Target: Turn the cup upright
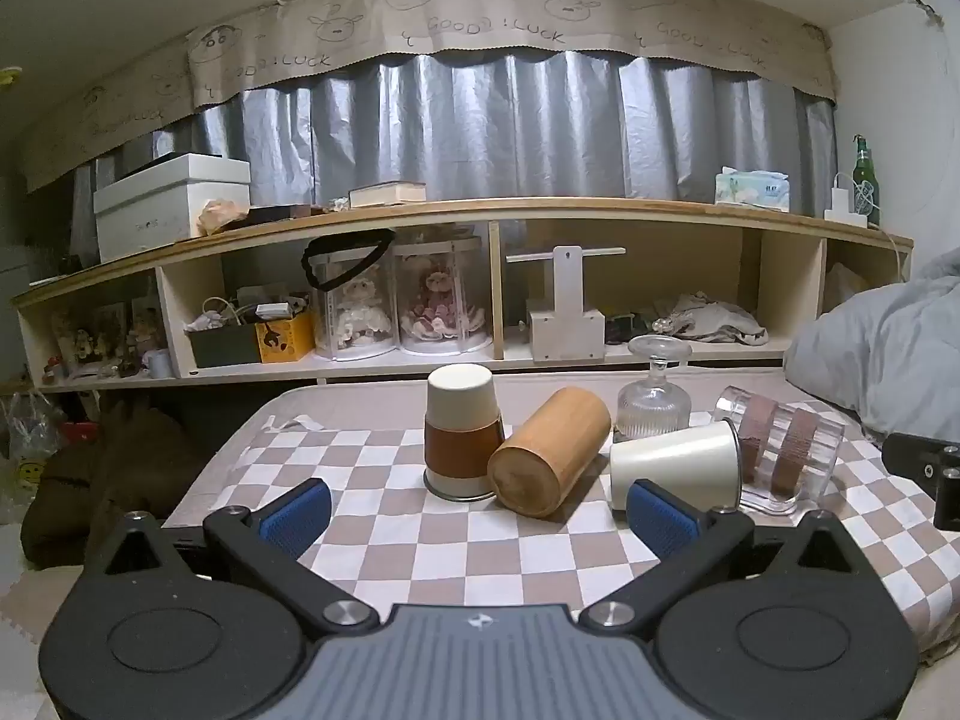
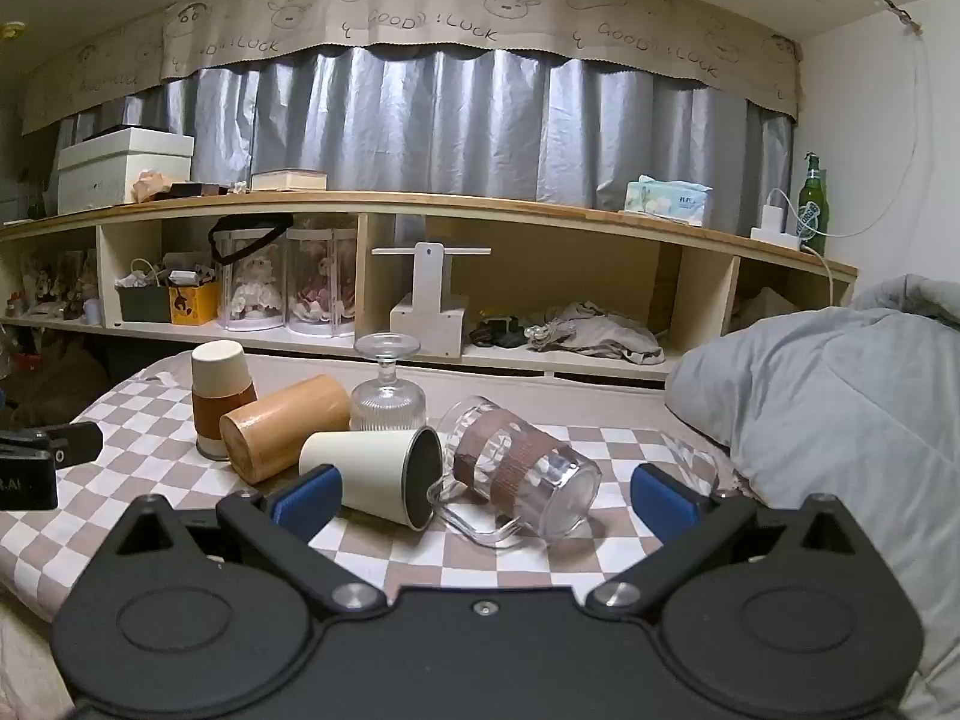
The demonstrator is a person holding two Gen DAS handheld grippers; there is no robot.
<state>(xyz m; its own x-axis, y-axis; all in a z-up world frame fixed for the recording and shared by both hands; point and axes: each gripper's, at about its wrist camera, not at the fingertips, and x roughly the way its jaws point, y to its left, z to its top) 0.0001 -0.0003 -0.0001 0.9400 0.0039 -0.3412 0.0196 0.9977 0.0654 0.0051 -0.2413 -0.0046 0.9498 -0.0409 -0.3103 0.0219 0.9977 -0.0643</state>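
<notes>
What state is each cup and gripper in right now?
Cream-and-brown cup: upside down, standing on its rim.
Wooden cup: on its side, base toward the camera.
Stemmed glass: upside down, foot up.
Cream cup: on its side, dark mouth facing right.
Clear glass mug: on its side, handle against the cloth.
Left gripper: open, empty.
Right gripper: open, empty.

Behind a long wooden shelf unit (image 2: 420,204) hang grey curtains (image 2: 420,120) under a beige valance (image 2: 420,18) printed with cartoon faces, while a white wall (image 2: 870,120) and grey duvet (image 2: 840,408) lie to its right.
</notes>
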